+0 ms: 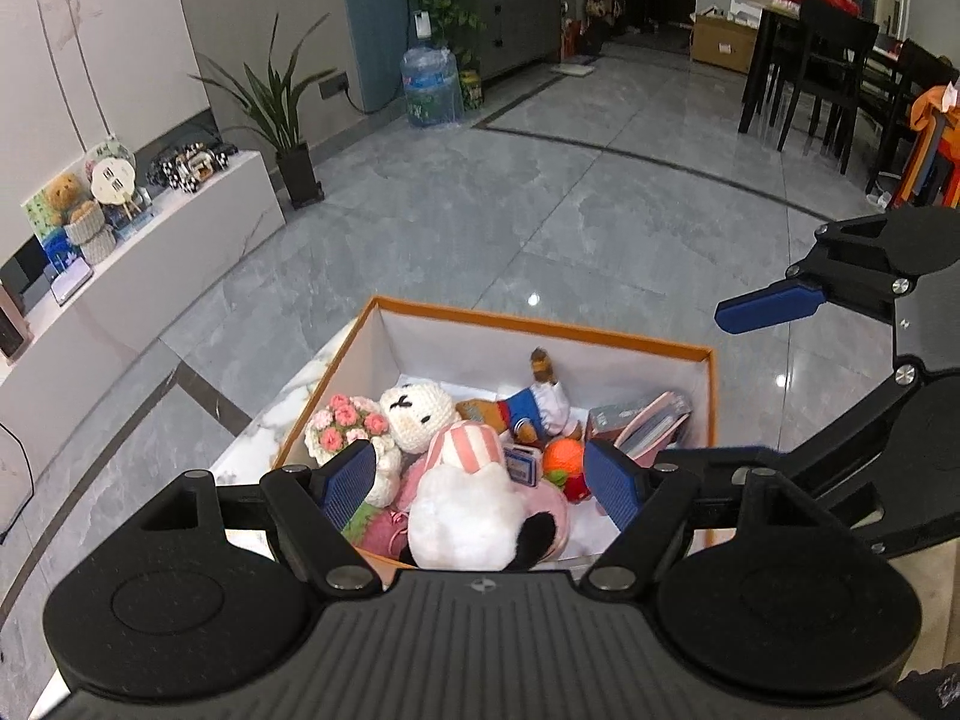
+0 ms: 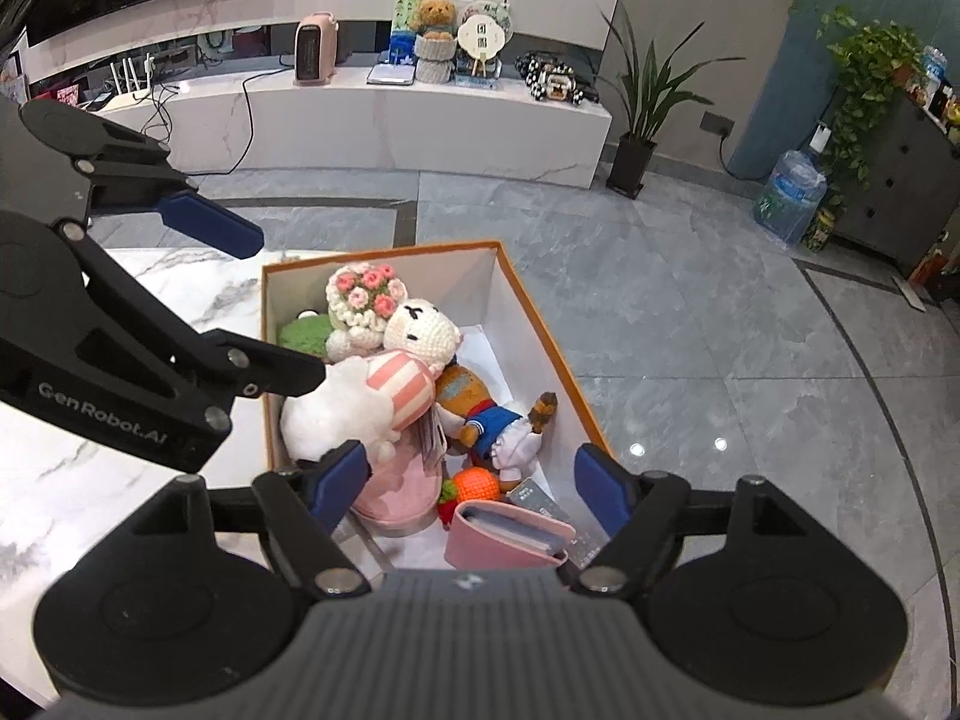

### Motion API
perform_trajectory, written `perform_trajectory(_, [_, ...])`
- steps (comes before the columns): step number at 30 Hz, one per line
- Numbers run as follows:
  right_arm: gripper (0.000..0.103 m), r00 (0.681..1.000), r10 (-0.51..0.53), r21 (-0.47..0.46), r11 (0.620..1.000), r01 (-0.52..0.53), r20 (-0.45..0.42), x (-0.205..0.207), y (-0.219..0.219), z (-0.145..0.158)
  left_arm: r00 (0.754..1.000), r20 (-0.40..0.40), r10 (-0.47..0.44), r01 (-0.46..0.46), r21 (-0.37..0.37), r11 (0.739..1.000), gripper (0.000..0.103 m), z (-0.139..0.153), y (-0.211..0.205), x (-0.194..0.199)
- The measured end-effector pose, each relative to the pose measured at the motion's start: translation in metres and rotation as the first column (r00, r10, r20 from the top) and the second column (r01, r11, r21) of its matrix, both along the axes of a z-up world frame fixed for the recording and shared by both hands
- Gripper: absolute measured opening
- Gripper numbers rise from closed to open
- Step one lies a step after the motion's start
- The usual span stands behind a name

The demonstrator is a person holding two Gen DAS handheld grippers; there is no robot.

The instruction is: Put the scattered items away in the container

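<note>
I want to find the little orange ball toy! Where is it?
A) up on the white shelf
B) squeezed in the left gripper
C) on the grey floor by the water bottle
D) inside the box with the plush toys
D: the orange ball lies inside the orange-rimmed box, next to the pink wallet, and no gripper is touching it.

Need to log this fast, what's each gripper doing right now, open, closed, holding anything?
Left gripper: open, holding nothing, above the orange-rimmed box.
Right gripper: open, holding nothing.
</note>
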State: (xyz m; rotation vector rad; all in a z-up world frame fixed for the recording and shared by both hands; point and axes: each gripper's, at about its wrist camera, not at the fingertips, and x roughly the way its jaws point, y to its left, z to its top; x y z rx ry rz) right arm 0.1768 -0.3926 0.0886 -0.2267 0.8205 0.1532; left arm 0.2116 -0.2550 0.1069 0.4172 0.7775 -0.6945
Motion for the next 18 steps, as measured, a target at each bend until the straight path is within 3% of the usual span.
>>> perform_trajectory(6, [0.091,0.997,-0.040,-0.016,0.999,0.042,0.073,-0.027,0.003,0.025,0.997,0.042,0.066,-0.063,-0.071,0.996,0.091,0.020,0.011,-0.025])
perform_trajectory(12, [0.097,0.985,-0.083,0.011,0.997,0.082,0.153,-0.059,0.003,0.045,0.983,0.087,0.164,-0.146,-0.184,0.972,0.096,0.041,0.030,-0.057])
perform_trajectory(18, [0.100,0.968,-0.120,0.038,0.993,0.115,0.220,-0.090,0.004,0.048,0.962,0.144,0.230,-0.199,-0.204,0.959,0.096,0.050,0.039,-0.089])
